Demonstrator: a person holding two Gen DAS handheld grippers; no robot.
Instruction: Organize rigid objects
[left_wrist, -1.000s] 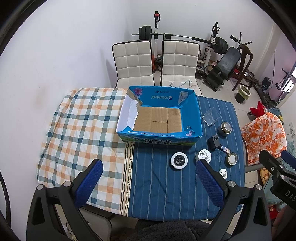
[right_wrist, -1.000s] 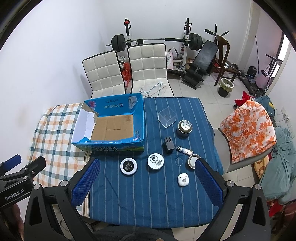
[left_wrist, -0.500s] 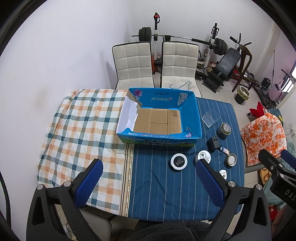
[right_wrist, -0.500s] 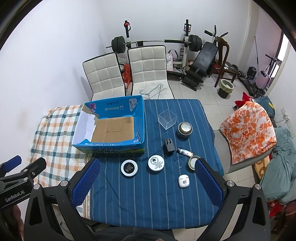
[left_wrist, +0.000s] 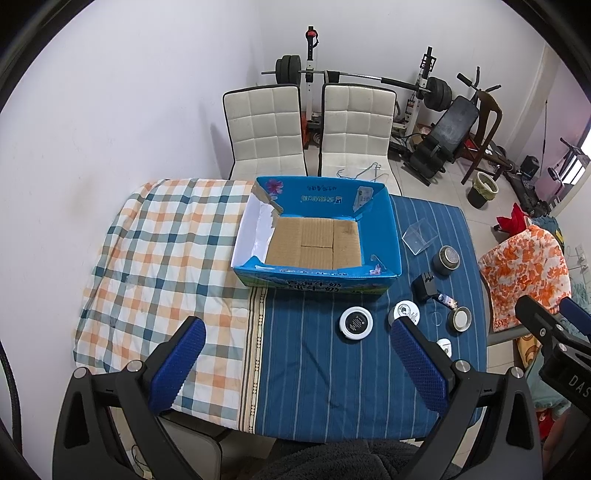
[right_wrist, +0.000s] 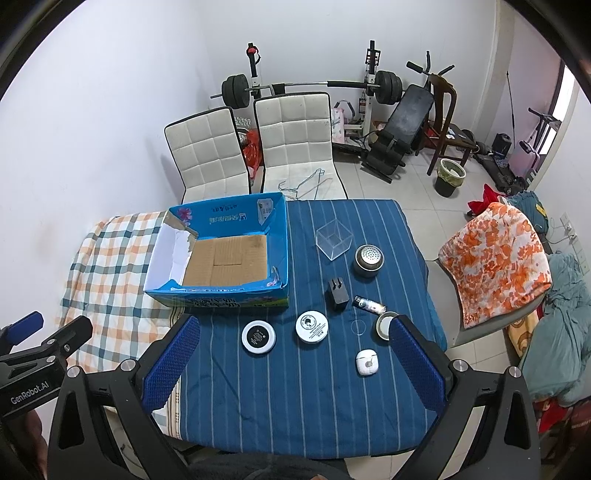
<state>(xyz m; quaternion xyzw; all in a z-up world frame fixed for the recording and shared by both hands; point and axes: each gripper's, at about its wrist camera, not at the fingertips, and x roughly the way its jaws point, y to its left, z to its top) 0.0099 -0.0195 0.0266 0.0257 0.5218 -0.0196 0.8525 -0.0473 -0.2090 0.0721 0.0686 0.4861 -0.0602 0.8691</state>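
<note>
While both the left tool (left_wrist: 293, 363) and right tool (right_wrist: 295, 363) hang spread and empty above the worktop (right_wrist: 295, 398), the blue box (right_wrist: 221, 254) holds nothing, every small item (right_wrist: 312, 326) lying beside it unsorted.

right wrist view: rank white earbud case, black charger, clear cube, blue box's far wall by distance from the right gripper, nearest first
From the right gripper, right wrist view:
1. White earbud case: on the blue cloth, toward the right finger.
2. Black charger: mid-table, beside the box's near right corner.
3. Clear cube: farther back, right of the box.
4. Far wall of the blue box: back left, by the chairs.
</note>
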